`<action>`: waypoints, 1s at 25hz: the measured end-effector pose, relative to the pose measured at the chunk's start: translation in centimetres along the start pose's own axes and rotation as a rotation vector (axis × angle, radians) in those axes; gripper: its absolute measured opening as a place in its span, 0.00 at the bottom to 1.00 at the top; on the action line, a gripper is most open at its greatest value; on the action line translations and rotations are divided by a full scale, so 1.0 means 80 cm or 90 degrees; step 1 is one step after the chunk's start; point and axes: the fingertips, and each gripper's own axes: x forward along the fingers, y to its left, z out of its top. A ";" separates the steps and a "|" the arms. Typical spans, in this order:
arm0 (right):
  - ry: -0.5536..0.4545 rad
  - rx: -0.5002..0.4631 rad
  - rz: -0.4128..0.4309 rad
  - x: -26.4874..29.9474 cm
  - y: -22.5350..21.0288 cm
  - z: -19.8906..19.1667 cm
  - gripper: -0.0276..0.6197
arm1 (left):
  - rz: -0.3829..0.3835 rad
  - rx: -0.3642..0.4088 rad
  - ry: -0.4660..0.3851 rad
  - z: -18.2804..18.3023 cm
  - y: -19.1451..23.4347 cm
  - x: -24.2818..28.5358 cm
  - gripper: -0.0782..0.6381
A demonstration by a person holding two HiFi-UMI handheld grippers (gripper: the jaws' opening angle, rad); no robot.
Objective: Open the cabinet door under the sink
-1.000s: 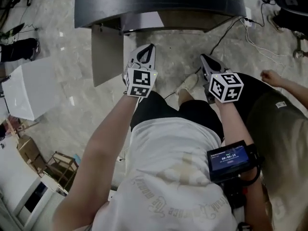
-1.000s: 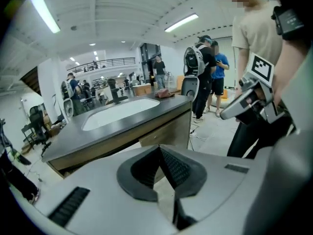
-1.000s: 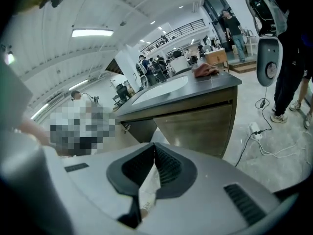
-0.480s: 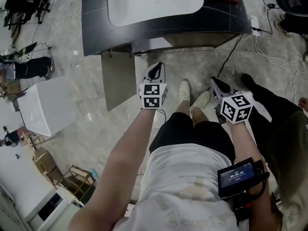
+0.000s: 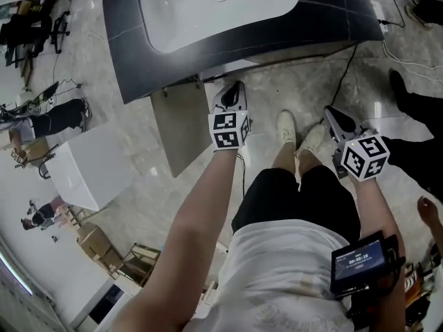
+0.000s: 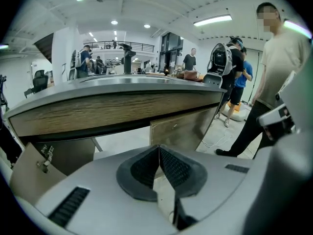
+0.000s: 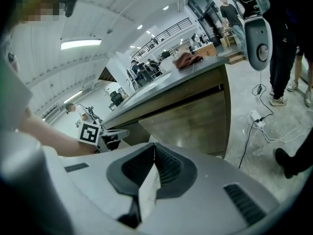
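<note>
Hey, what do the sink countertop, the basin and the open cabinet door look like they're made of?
The countertop: dark grey, matte, with thin seam lines; probably stone or laminate. The basin: smooth glossy white, likely ceramic. The open cabinet door: flat matte tan panel; probably laminated board.

I see a white sink basin [image 5: 208,9] in a dark grey counter [image 5: 325,23], a grey-brown cabinet door [image 5: 181,126] and a pale marbled floor [image 5: 128,106].

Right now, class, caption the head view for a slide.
Left gripper and right gripper shut, person faces sink cabinet, one door open.
</note>
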 end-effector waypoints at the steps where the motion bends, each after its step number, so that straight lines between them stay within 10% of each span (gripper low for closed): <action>1: 0.002 0.003 -0.003 -0.010 0.002 -0.003 0.06 | -0.007 -0.004 -0.005 0.006 -0.007 -0.003 0.13; 15: 0.014 0.048 -0.022 -0.055 -0.003 -0.027 0.06 | -0.048 0.033 -0.048 0.060 -0.045 0.005 0.14; 25: 0.010 0.078 -0.048 -0.060 -0.019 -0.018 0.06 | -0.113 0.011 -0.078 0.109 -0.060 0.021 0.33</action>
